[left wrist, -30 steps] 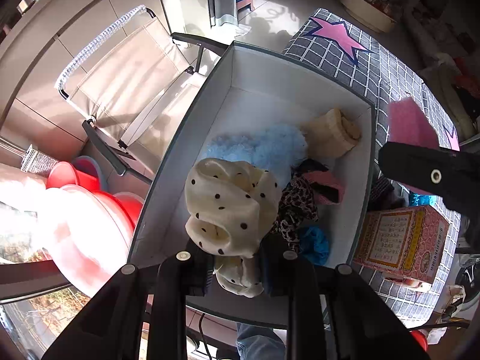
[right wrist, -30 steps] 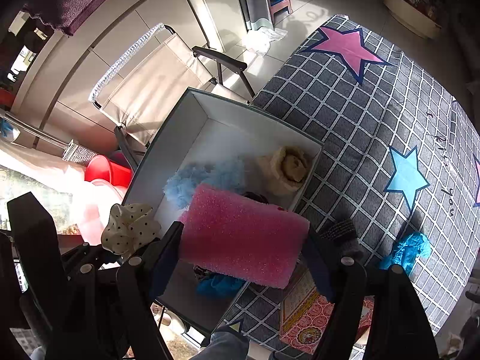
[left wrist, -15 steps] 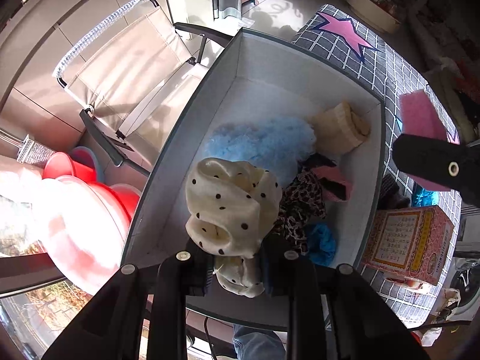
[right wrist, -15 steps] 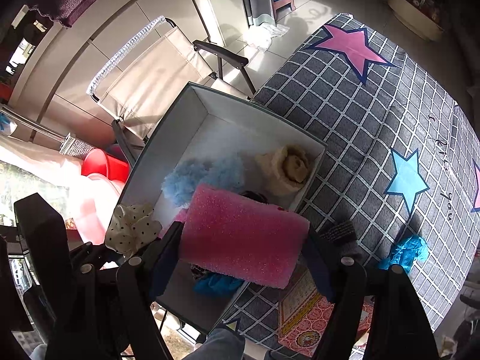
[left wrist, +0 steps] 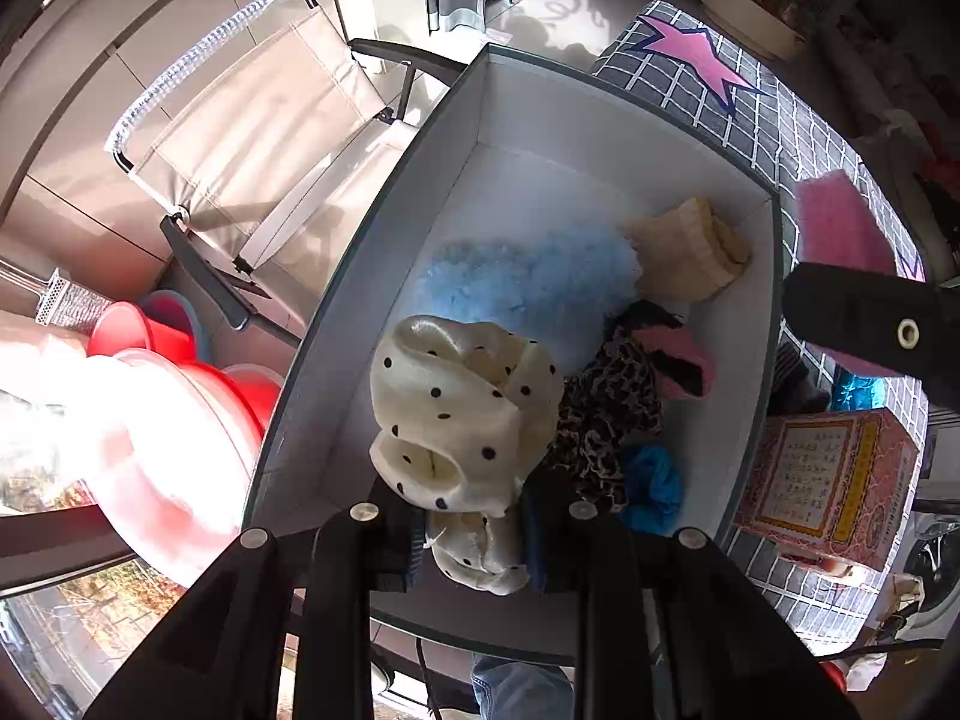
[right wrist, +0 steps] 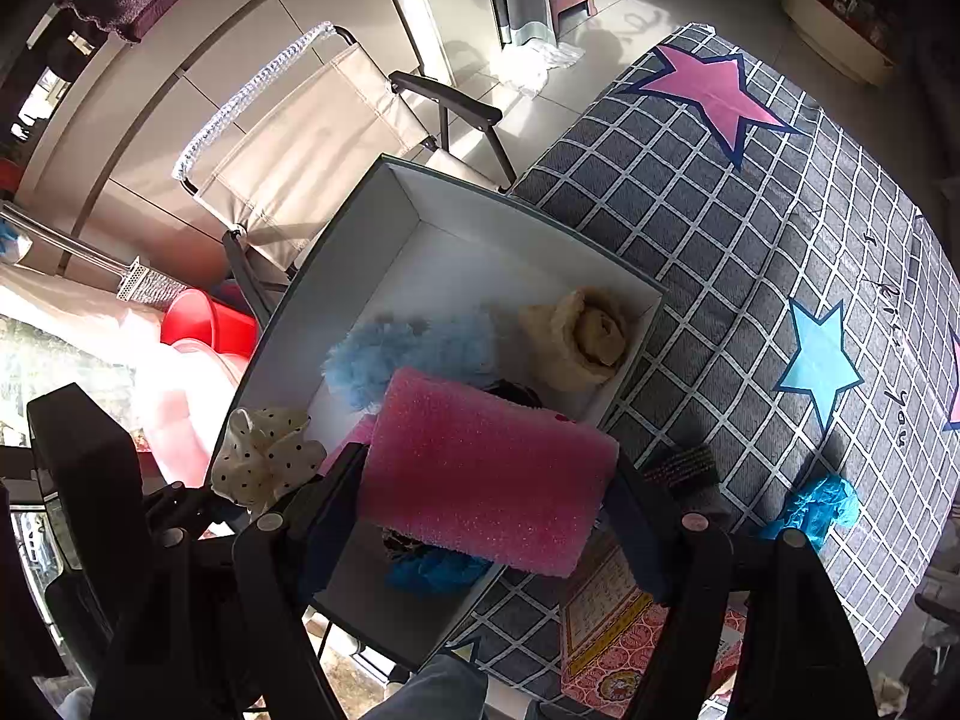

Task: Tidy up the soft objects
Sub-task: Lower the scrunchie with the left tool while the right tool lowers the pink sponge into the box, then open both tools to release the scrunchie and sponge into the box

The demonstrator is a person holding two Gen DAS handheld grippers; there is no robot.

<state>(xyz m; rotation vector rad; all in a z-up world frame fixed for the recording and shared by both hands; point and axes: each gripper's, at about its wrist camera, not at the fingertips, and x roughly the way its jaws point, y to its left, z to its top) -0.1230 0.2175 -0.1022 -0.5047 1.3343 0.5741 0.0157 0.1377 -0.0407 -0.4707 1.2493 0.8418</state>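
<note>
a grey quilted cover with a white grid and pink and blue stars [right wrist: 750, 252] spreads under everything. on its edge sits a large open rectangular box with grey outside walls and a white inside [left wrist: 540, 138], about half full. inside it lie a fluffy pale blue piece [left wrist: 528, 282], a rolled cream knitted piece [left wrist: 690, 252], a leopard-print cloth [left wrist: 606, 414], a pink and black piece [left wrist: 678, 360] and a small bright blue cloth [left wrist: 651, 483].

the right gripper [right wrist: 486, 480], its jaws wide, clamps a thick pink foam block [right wrist: 480, 468] by its two ends, above the near right corner of the box. the left gripper [left wrist: 474, 546], pointing straight down with its jaws narrow, pinches a cream satin scrunchie with black dots [left wrist: 462, 414] over the box's near left part.

the step in hand seems to be dropping both pieces into the box. to do it well, lower the scrunchie toward the bare white floor on the left before letting go, so it does not bounce off the pile. bring the foam block fully inside the rim, then open; it will likely spring back to shape. a crumpled blue cloth [right wrist: 819, 507] and a dark striped piece [right wrist: 684, 468] on the cover look still to be collected.
</note>
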